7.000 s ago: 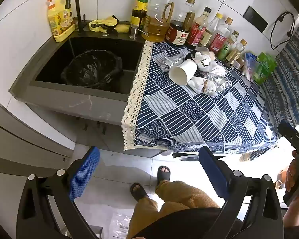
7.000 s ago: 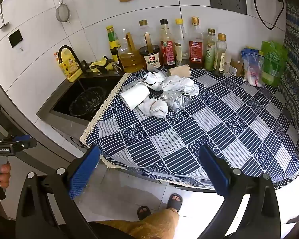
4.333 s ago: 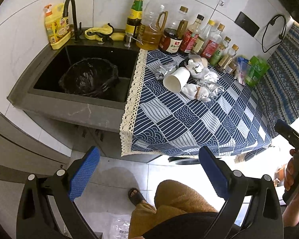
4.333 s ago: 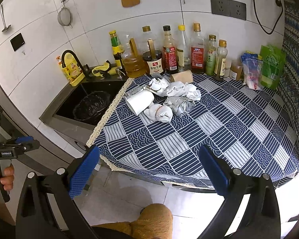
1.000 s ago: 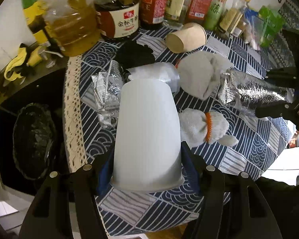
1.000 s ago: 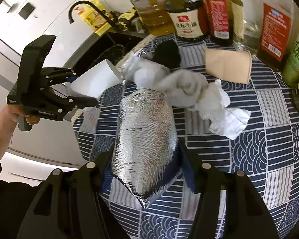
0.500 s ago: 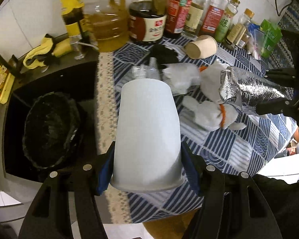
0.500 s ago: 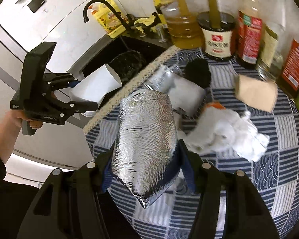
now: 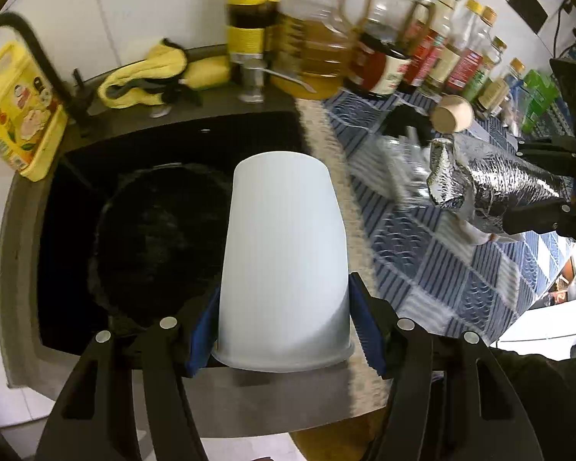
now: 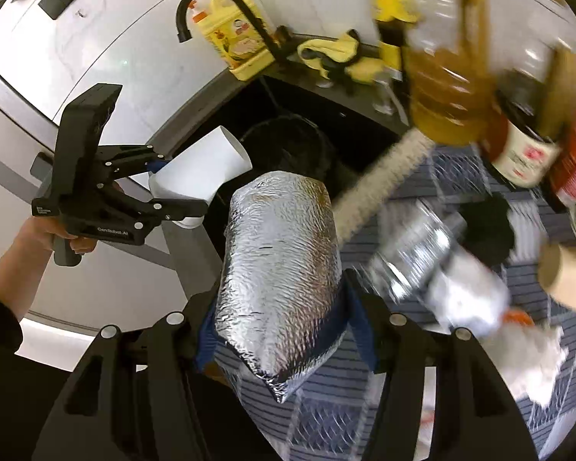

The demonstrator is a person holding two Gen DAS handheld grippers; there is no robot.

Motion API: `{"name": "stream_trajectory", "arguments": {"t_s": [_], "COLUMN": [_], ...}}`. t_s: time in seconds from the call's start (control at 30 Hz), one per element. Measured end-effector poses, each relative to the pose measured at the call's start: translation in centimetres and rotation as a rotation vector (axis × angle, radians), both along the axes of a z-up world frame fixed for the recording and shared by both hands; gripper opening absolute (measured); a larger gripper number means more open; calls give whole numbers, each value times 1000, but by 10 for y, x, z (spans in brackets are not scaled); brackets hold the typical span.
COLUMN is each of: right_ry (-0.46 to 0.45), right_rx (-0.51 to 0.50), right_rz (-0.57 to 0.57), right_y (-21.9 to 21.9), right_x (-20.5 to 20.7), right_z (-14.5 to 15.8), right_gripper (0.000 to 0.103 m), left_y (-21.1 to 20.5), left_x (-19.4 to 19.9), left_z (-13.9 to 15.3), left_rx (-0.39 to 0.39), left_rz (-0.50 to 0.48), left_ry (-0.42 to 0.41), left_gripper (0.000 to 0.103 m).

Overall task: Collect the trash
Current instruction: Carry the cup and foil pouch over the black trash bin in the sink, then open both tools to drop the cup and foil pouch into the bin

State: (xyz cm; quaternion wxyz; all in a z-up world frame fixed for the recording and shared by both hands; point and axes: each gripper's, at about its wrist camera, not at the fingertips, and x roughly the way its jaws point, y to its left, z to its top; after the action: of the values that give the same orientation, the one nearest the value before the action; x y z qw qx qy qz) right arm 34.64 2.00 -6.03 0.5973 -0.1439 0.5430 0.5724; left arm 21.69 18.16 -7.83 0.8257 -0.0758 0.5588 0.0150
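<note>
Kitchen counter with dark sink point(image 9: 180, 134) holding black-lined bin point(image 9: 153, 230), left gripper point(image 9: 284, 326) clamped on white paper cup point(image 9: 284, 261) above sink, right gripper point(image 10: 284, 330) clamped on silver foil pouch point(image 10: 280, 276) over patterned tablecloth point(image 9: 434, 269), "GenRobot.AI" lettering on left gripper body, bottle labels blurred.

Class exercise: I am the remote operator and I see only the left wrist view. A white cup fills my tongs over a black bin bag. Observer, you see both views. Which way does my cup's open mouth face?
Observer: In the right wrist view the white cup has its wide mouth toward the left tongs' handle, its closed base out over the bin bag.
Operator: What is behind the black faucet?
Observer: A yellow detergent bottle by the wall.
Operator: Is the foil pouch gripped firmly?
Observer: The right tongs clamp the foil pouch at its lower half, both pads pressing in.
</note>
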Motion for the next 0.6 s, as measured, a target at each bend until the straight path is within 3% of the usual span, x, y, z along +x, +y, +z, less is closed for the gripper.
{"name": "stream_trajectory", "arguments": {"t_s": [0.3,0.6], "right_ry": [28,73], "right_rx": [-12,-42], "right_rz": [16,-33], "right_y": [118,191], "right_x": [-23,-19], "right_z": [-13,-45], "right_gripper": [57,57], "left_y": [96,168], "left_x": [-11,-5], "left_z": [-9,-24], "left_rx": [2,-16], "left_rz": [39,10], "left_ry": [12,46], "left_gripper": [60,60]}}
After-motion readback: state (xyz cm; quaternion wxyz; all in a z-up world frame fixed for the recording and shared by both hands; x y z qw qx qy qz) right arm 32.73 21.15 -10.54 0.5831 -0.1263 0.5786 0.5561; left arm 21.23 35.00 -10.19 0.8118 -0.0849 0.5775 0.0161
